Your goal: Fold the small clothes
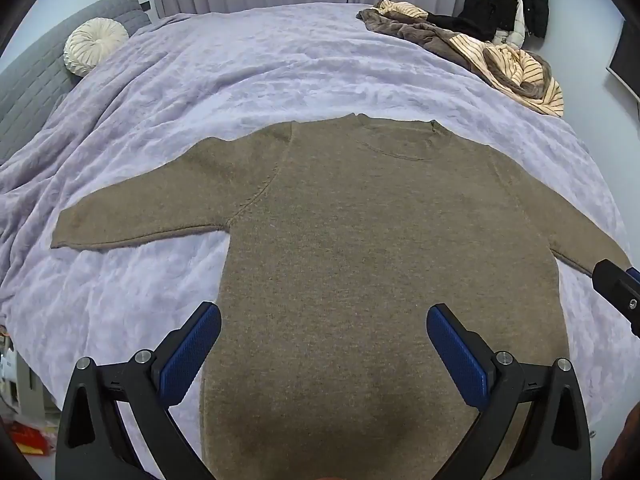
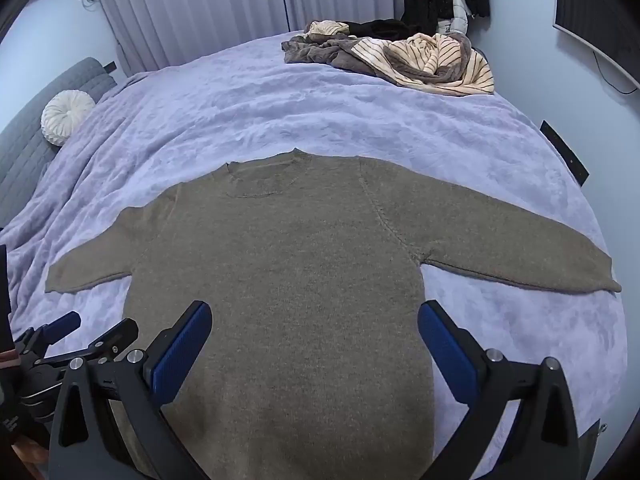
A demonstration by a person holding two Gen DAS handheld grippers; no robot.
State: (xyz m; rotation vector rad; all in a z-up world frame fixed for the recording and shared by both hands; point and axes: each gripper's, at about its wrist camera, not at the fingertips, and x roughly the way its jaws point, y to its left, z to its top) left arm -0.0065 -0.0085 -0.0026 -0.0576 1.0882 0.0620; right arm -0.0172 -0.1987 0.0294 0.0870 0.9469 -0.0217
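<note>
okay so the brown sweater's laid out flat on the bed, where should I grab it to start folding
Likely the sleeve cuffs. The sweater lies flat, neck away, sleeves spread sideways. Left gripper could come in from the outer left side onto the left cuff; right gripper from the right onto the right cuff. The cuffs are free thin edges on the blanket, easy to pinch and fold inward. Both grippers are open.

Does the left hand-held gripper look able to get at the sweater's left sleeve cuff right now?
Probably yes: the left hand-held gripper is open, and the sleeve cuff lies flat on the blanket with nothing over it.
</note>
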